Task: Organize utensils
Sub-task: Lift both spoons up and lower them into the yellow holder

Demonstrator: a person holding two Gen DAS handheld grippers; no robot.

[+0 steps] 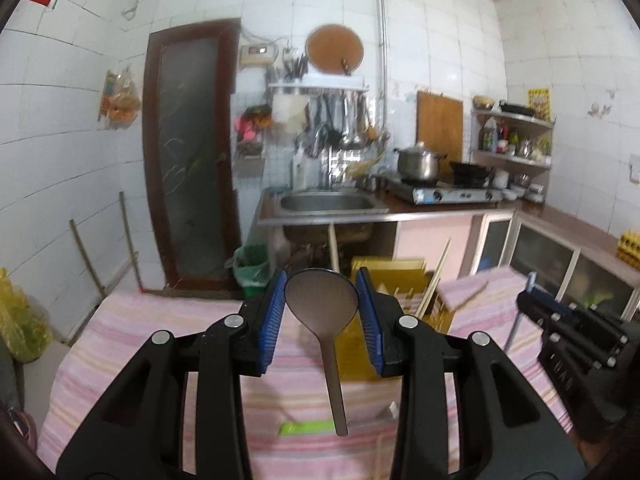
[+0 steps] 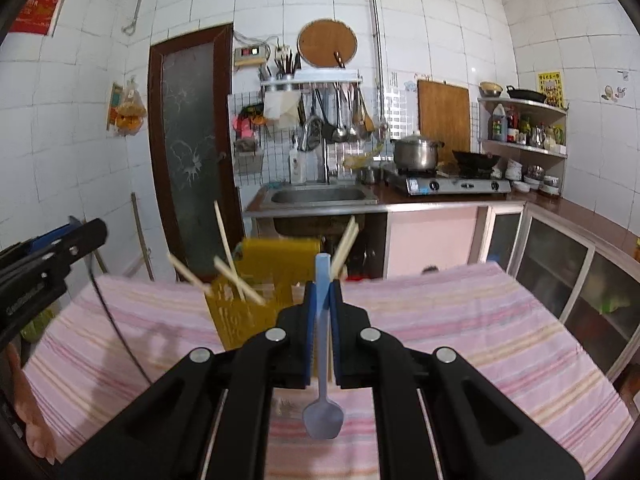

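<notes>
Left wrist view: the left gripper [image 1: 322, 312] has its jaws clamped on the bowl of a dark rice paddle [image 1: 325, 320], handle hanging down toward the camera.
Paddle target: the yellow utensil holder [image 1: 384, 280] stands just beyond the blue pads, chopsticks [image 1: 434, 280] leaning out of it.
Paddle advice: I judge the handle should go in first, lowered straight down so it misses the chopsticks.
Right wrist view: the right gripper [image 2: 322, 308] is closed on the handle of a blue spoon [image 2: 322, 400], bowl hanging down.
Spoon advice: keep it upright and enter a free slot of the holder [image 2: 256, 280].
Room: the striped cloth [image 2: 460, 320] lies bare to the right; the holder sits near the table's far edge, and the other gripper [image 2: 44, 264] crowds the left.
</notes>
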